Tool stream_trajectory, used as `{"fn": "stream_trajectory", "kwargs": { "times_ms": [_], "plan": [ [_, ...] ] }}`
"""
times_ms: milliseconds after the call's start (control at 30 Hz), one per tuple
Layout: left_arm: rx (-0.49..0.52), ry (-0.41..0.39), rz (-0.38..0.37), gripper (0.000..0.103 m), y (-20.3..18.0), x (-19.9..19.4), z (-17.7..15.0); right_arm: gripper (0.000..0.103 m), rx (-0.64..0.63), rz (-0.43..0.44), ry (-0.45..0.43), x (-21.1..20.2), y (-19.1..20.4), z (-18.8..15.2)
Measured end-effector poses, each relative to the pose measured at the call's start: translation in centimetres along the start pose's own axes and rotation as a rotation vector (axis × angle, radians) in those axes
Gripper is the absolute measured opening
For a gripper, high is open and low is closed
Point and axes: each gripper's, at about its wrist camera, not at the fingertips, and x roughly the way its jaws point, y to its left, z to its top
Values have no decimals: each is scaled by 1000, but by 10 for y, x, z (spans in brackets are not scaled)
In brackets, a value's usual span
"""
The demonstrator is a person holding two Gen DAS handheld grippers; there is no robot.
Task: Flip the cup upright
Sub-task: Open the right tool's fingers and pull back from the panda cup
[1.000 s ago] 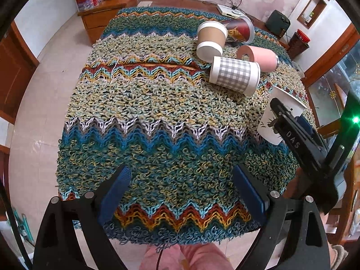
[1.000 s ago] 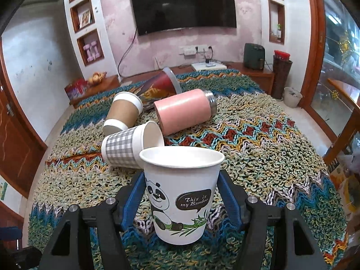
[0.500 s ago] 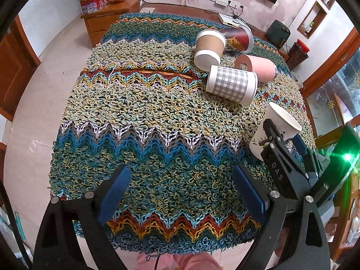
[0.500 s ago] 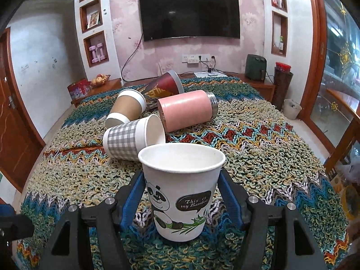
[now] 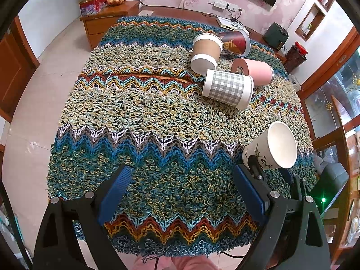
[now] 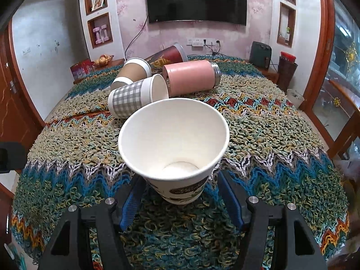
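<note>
A white paper cup with a panda print (image 6: 173,144) stands mouth-up between the blue pads of my right gripper (image 6: 182,193), which grips its lower part. In the left wrist view the same cup (image 5: 270,148) shows at the right, held over the knitted cloth, its mouth tilted toward the camera. My left gripper (image 5: 180,193) is open and empty above the near edge of the table. Whether the cup's base touches the cloth is hidden.
A grey checked cup (image 6: 135,96), a brown cup (image 6: 132,72), a pink tumbler (image 6: 191,76) and a dark red cup (image 6: 166,56) lie on their sides at the far part of the knitted cloth (image 5: 135,117). Floor lies left of the table.
My right gripper has risen and tipped down, so I now look into the cup's mouth. My left gripper has pulled back and up a little.
</note>
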Motion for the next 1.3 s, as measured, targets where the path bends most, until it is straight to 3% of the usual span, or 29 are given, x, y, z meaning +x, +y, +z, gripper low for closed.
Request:
{"fn": "stream_trajectory", "kwargs": {
  "times_ms": [333,567,833,1300],
  "plan": [
    [18,3,3,93,-2,3,-1,71,-6,1,21,-3,-1,3],
    [32,1,13,93,-7,-7,-3,71,-6,24,48,-28,-5,2],
    [64,-12,30,93,-14,-46,-4,71,-27,55,102,-80,-4,22],
    [85,-97,72,93,-25,-129,12,71,-59,59,179,-156,1,86]
  ]
}}
